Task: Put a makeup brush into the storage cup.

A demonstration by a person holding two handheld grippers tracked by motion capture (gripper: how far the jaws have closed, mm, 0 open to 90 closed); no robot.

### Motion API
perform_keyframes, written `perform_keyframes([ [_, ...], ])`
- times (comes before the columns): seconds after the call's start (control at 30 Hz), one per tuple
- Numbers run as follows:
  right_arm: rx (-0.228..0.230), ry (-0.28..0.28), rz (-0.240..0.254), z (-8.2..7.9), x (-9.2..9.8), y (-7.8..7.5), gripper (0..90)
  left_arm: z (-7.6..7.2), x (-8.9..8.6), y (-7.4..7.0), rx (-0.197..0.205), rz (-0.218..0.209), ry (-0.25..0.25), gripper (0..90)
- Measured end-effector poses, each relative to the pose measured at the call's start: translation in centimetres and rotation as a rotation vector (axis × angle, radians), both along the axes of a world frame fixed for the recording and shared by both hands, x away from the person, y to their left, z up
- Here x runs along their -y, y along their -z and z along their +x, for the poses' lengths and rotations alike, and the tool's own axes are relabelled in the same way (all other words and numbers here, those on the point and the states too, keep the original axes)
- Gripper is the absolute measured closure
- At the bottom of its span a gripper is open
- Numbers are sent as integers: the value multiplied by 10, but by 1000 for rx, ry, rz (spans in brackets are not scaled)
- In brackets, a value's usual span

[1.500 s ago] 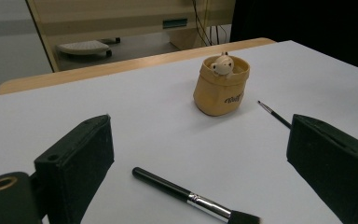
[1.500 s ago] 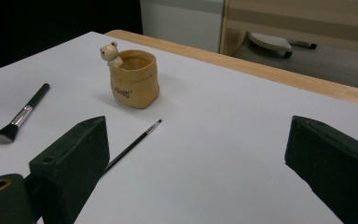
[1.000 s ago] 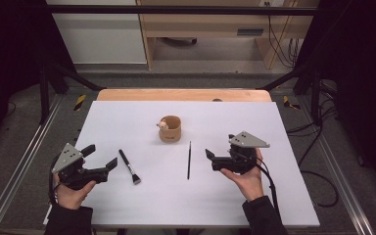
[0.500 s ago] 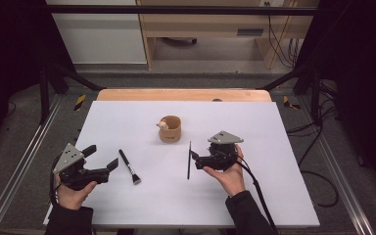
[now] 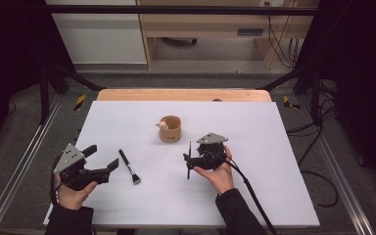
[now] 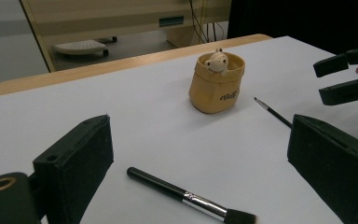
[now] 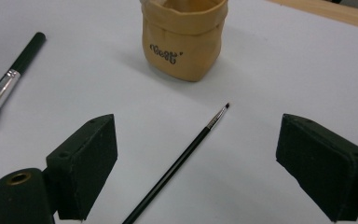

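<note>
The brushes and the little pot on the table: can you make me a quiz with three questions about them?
1. True or false: the thin brush lies between the open jaws of the right gripper.
2. Which brush lies nearer the left gripper? A) the thin brush B) the thick brush
3. Fill in: the tan pot stands ______ on the table, with a small animal figure at its rim.

Key:
1. True; the jaws stand on either side of it and do not press on it.
2. B.
3. Upright.
</note>
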State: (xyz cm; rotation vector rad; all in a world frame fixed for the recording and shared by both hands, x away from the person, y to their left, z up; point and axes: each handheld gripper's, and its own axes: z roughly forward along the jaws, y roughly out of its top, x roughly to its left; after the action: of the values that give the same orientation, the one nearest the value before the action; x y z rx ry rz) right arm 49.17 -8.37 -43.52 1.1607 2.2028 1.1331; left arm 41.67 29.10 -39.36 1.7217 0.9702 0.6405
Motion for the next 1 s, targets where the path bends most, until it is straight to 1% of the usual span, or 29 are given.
perform_keyframes([
  [0.1,-28,14,-8,3,-4,6,134,0,0,0,0,-3,0,63],
  [0.23,-35,10,-5,6,-7,11,153,0,0,0,1,2,0,63],
  [0.3,-50,14,0,7,-9,14,157,-1,1,0,2,2,0,63],
  [0.33,-56,12,-13,9,-10,17,159,0,1,0,1,4,0,63],
  [0.43,-59,12,-25,10,-10,20,169,0,1,0,0,10,1,63],
  [0.57,-76,12,-37,14,-13,26,222,0,2,0,1,7,1,63],
  [0.6,-76,12,-37,14,-13,26,222,0,2,0,1,8,1,63],
  [0.63,-88,2,-44,15,-14,29,246,0,2,0,0,9,1,63],
  [0.67,-88,2,-44,15,-14,29,246,0,2,0,0,9,1,63],
  [0.7,-96,2,-53,15,-15,31,272,0,2,0,1,9,1,64],
  [0.73,-96,2,-53,15,-15,31,272,0,2,0,1,9,1,64],
  [0.77,-104,-1,-60,16,-16,33,297,0,2,0,0,11,0,64],
  [0.83,-101,-16,-75,16,-16,35,320,0,2,0,0,11,0,64],
  [0.87,-109,-13,-76,16,-18,35,331,0,2,0,1,10,0,64],
  [1.0,-105,-24,-100,16,-18,37,373,0,2,0,1,11,0,64],
])
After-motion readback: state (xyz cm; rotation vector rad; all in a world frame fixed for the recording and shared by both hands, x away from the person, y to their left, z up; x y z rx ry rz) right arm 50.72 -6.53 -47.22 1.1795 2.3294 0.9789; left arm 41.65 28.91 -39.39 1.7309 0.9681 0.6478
